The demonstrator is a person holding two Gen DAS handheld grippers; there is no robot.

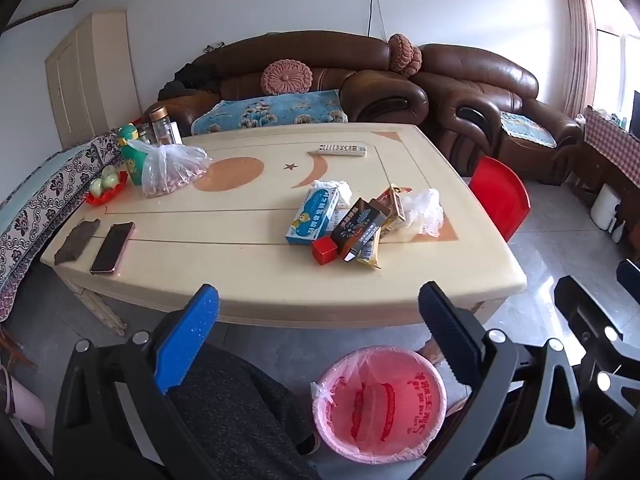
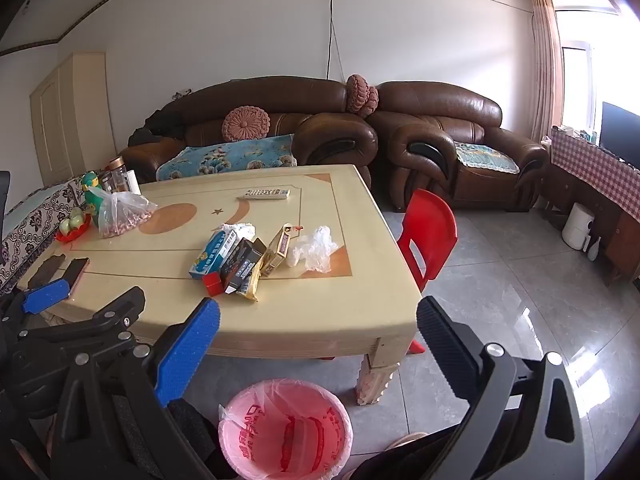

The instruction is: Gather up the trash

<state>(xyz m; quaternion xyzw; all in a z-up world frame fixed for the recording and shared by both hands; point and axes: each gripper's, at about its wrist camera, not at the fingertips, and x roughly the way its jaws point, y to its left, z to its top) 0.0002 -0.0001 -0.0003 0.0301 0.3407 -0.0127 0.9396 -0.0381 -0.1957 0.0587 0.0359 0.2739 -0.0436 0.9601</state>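
A heap of trash lies on the cream table (image 1: 248, 276) (image 2: 312, 320): a blue box (image 1: 312, 216) (image 2: 212, 254), a small red cube (image 1: 325, 250) (image 2: 212, 283), a black box (image 1: 358, 228) (image 2: 240, 264), a yellow wrapper (image 1: 370, 254) (image 2: 249, 287), a tan box (image 1: 394, 208) (image 2: 278, 250), crumpled white tissue (image 1: 334, 187) (image 2: 240, 230) and clear plastic film (image 1: 424, 210) (image 2: 314, 252). A pink-lined bin (image 1: 380, 404) (image 2: 286, 428) stands on the floor in front of the table. My left gripper (image 1: 316, 312) and right gripper (image 2: 318, 324) hang open and empty short of the table's near edge.
On the table's left side lie a phone (image 1: 113, 247) (image 2: 76, 272), a dark pad (image 1: 78, 240), a bag of nuts (image 1: 172, 172) (image 2: 122, 214), a green bottle (image 1: 132, 156), fruit on a red dish (image 1: 106, 188) and a remote (image 1: 342, 149) (image 2: 266, 193). A red chair (image 1: 502, 196) (image 2: 430, 236) stands at the right.
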